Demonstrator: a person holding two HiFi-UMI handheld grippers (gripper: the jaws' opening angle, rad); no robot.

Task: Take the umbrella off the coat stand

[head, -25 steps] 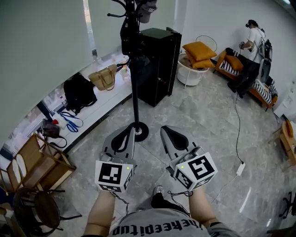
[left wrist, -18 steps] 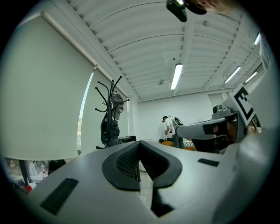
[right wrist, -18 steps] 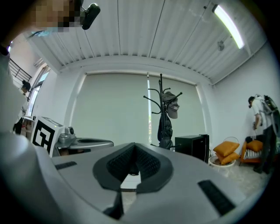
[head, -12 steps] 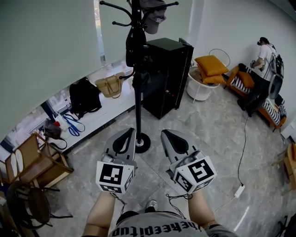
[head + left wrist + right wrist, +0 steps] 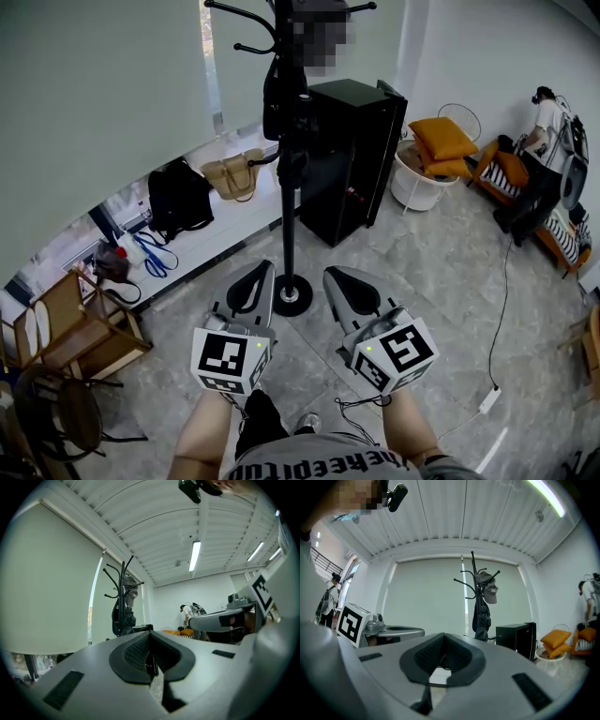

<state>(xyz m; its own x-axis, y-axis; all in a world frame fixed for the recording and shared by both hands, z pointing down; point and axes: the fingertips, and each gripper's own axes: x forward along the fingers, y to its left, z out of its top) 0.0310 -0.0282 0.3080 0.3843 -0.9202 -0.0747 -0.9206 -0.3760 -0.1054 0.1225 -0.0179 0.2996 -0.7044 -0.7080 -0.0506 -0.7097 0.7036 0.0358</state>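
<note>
A black coat stand (image 5: 288, 197) rises from a round base (image 5: 292, 297) just beyond my grippers. A dark folded umbrella (image 5: 285, 98) hangs high on its pole, under a cap hidden by a mosaic patch. My left gripper (image 5: 257, 272) and right gripper (image 5: 340, 276) are side by side, level, both shut and empty, well short of the umbrella. In the left gripper view the stand (image 5: 123, 590) and the umbrella (image 5: 122, 617) are left of centre. In the right gripper view the umbrella (image 5: 480, 617) hangs below a grey cap (image 5: 490, 590).
A black cabinet (image 5: 354, 155) stands right behind the stand. Bags (image 5: 178, 195) lie on a low white ledge at the left, near wooden chairs (image 5: 70, 328). A white round table with orange cushions (image 5: 424, 178), a person (image 5: 551, 131) and a floor cable (image 5: 499, 319) are at the right.
The coat stand has come nearer, its base now closer to the jaw tips. Both grippers have advanced toward it together and stayed shut.
</note>
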